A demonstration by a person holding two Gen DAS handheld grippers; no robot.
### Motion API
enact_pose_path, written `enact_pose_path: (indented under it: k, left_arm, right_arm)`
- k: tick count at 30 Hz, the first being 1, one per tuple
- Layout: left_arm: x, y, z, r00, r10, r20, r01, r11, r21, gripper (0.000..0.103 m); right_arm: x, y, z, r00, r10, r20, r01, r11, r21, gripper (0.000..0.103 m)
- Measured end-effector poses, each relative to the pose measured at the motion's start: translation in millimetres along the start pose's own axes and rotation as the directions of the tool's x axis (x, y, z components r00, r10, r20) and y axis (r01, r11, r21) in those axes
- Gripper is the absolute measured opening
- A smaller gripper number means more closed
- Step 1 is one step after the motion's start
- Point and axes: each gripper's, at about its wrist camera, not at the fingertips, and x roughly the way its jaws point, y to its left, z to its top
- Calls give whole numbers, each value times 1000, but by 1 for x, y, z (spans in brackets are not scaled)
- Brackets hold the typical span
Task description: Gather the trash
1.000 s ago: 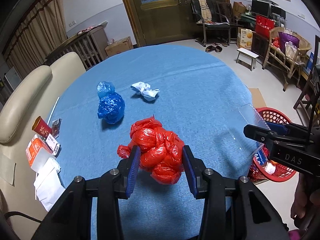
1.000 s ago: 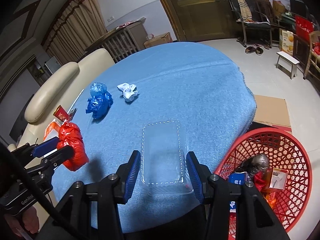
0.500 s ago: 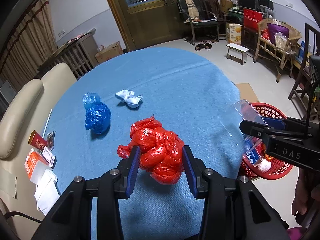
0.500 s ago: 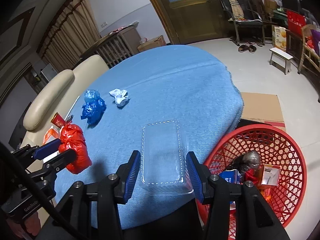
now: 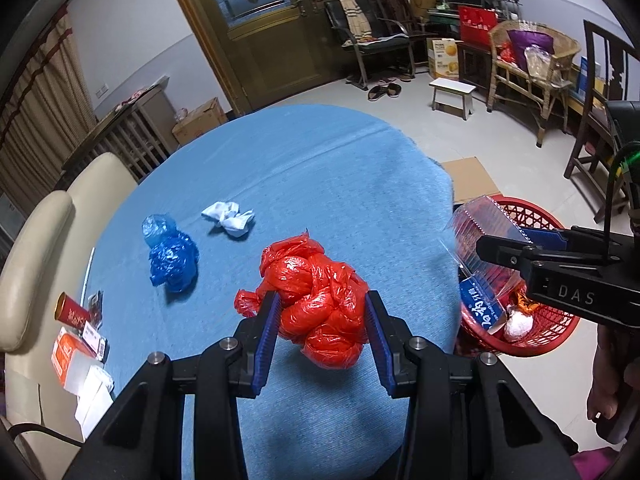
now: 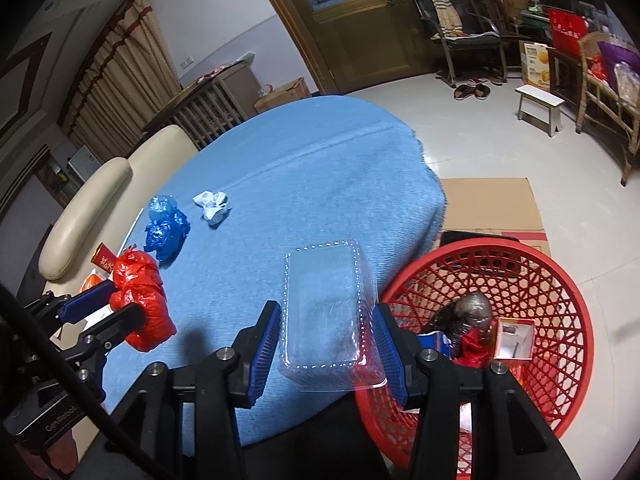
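Observation:
My left gripper (image 5: 322,334) is shut on a crumpled red plastic bag (image 5: 320,300) and holds it above the blue table (image 5: 320,168). It also shows in the right wrist view (image 6: 140,300). My right gripper (image 6: 326,348) is shut on a clear plastic clamshell box (image 6: 324,308), held at the table's right edge beside the red basket (image 6: 560,320). The box also shows in the left wrist view (image 5: 476,232). A blue plastic bag (image 5: 170,254) and a white crumpled tissue (image 5: 230,218) lie on the table.
The red basket (image 5: 532,216) stands on the floor right of the table and holds several pieces of trash. A cream sofa (image 5: 36,248) with small boxes and a red tube (image 5: 72,314) lies left. Flat cardboard (image 6: 492,208) lies behind the basket.
Both grippers have moved to the right with their loads. The clear box now sits at the table edge, partly over the basket rim.

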Motion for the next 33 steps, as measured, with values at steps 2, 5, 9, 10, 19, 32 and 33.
enact_pose_path:
  k: [2, 5, 9, 10, 19, 32, 33]
  left_arm:
    - [0, -4, 1, 1000, -4, 1, 4, 1000, 12, 44]
    - [0, -10, 4, 1000, -8, 4, 7, 1000, 29, 44]
    - [0, -17, 8, 1000, -12, 4, 12, 999, 48, 44]
    - [1, -20, 10, 1000, -14, 5, 13, 998, 57, 44]
    - [1, -42, 15, 999, -32, 6, 31, 993, 115, 44]
    - [5, -76, 22, 998, -67, -8, 68, 978, 198, 44]
    - [6, -79, 22, 998, -69, -10, 70, 977, 203, 44]
  right_arm:
    - [-1, -4, -1, 1000, -2, 0, 2, 1000, 9, 50]
    - [-3, -11, -2, 1000, -7, 3, 6, 1000, 23, 50]
    - [-7, -19, -3, 1000, -14, 8, 14, 999, 40, 50]
    - [-8, -21, -3, 1000, -16, 9, 15, 999, 43, 50]
    - [-17, -42, -7, 999, -42, 12, 41, 996, 80, 50]
    - [-27, -80, -17, 996, -84, 6, 82, 985, 151, 50]
    - [-28, -84, -17, 996, -86, 5, 84, 984, 158, 50]
